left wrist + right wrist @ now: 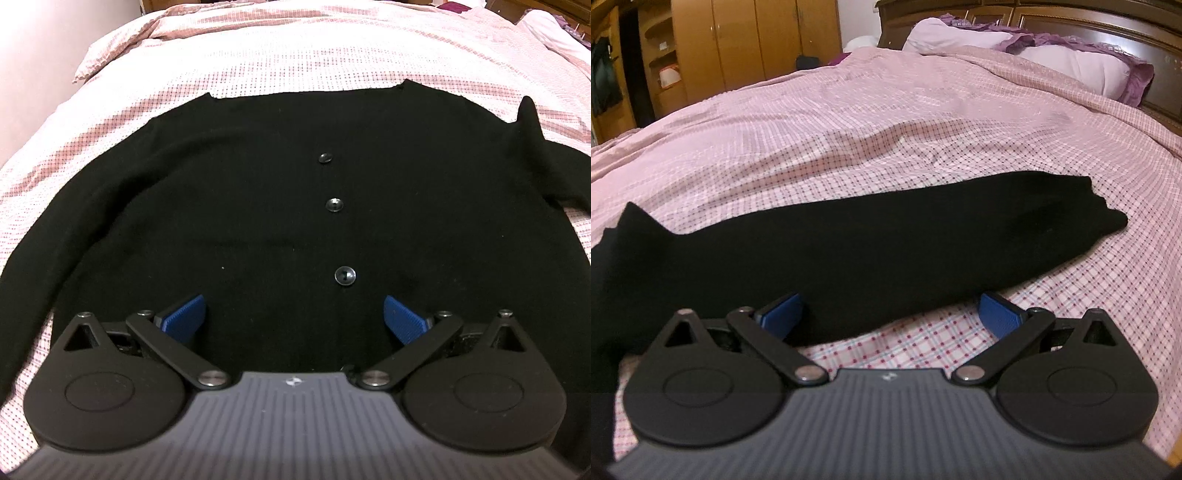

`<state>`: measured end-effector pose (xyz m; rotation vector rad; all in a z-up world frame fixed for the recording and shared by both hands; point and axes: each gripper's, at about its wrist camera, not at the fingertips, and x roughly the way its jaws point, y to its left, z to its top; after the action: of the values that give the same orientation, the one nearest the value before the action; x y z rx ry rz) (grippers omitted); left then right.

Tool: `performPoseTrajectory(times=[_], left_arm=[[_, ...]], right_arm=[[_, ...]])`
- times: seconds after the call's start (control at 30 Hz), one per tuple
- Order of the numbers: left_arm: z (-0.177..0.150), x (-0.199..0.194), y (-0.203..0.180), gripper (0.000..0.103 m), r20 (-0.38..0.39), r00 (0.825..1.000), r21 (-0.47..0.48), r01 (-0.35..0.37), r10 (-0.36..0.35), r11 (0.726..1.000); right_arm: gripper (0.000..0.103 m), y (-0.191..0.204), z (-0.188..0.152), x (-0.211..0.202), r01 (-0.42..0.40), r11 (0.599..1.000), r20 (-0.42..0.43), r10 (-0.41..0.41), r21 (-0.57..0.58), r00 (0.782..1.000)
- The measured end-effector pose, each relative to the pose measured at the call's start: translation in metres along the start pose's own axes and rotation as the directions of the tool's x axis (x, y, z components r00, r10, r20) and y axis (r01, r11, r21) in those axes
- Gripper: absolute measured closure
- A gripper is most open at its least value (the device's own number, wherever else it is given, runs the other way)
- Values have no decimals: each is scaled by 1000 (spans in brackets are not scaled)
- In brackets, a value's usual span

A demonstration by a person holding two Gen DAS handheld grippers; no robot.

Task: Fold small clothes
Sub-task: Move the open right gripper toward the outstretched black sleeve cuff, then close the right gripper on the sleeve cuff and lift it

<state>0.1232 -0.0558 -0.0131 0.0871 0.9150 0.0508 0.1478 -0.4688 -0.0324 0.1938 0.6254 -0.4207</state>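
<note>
Left tool: the left tool [293, 317] hangs over the near hem of the black cardigan [258, 206], its blue pads [183, 317] spread wide with nothing between them.
Cardigan: it lies flat, front up, on the bed [295, 55], with three dark buttons [334, 204] in a line up the middle; one sleeve curves off to the left, the other runs off to the right.
Right tool: the right tool [892, 314] is also wide open and grips nothing; its left pad sits over the black cloth, its right pad over the checked bedspread [923, 122].
Sleeve: the right sleeve [886, 243] stretches across the right wrist view, its cuff end lying to the right.
Surroundings: wooden wardrobes [738, 40] stand far left, and pale pillows [1078, 62] with purple trim rest against the dark headboard [1071, 18].
Obstructions: only bedspread wrinkles lie around the garment.
</note>
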Motion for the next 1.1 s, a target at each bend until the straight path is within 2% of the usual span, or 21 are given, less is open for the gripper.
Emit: performPoseTrajectory(times=[0.7, 0.73, 0.8, 0.87, 0.9, 0.97, 1.03, 1.1], left_arm=[[-1, 6, -4, 0, 0, 1000, 13, -10, 10, 1000], [-1, 7, -4, 0, -1, 1000, 12, -10, 10, 1000], [-1, 7, -5, 0, -1, 1000, 13, -11, 11, 1000], [-2, 6, -4, 0, -1, 1000, 14, -11, 11, 1000], [-2, 6, -4, 0, -2, 1000, 14, -10, 10, 1000], [-2, 6, -4, 0, -3, 1000, 12, -9, 9, 1000], [-2, 7, -5, 0, -3, 1000, 12, -8, 8, 1000], [-1, 7, -4, 0, -4, 1000, 9, -4, 4, 1000]], right_arm=[[0, 2, 9, 17, -17, 1000, 5, 16, 23, 1000], [4, 2, 10, 17, -20, 999, 16, 19, 30, 1000], [21, 2, 11, 15, -35, 999, 39, 34, 31, 999], [41, 2, 13, 14, -47, 998, 55, 45, 33, 997], [48, 1, 14, 14, -62, 997, 59, 60, 36, 997], [71, 0, 16, 14, -83, 995, 61, 80, 49, 995], [83, -2, 17, 13, -96, 994, 67, 92, 60, 994], [89, -5, 18, 9, -109, 991, 81, 103, 77, 991]])
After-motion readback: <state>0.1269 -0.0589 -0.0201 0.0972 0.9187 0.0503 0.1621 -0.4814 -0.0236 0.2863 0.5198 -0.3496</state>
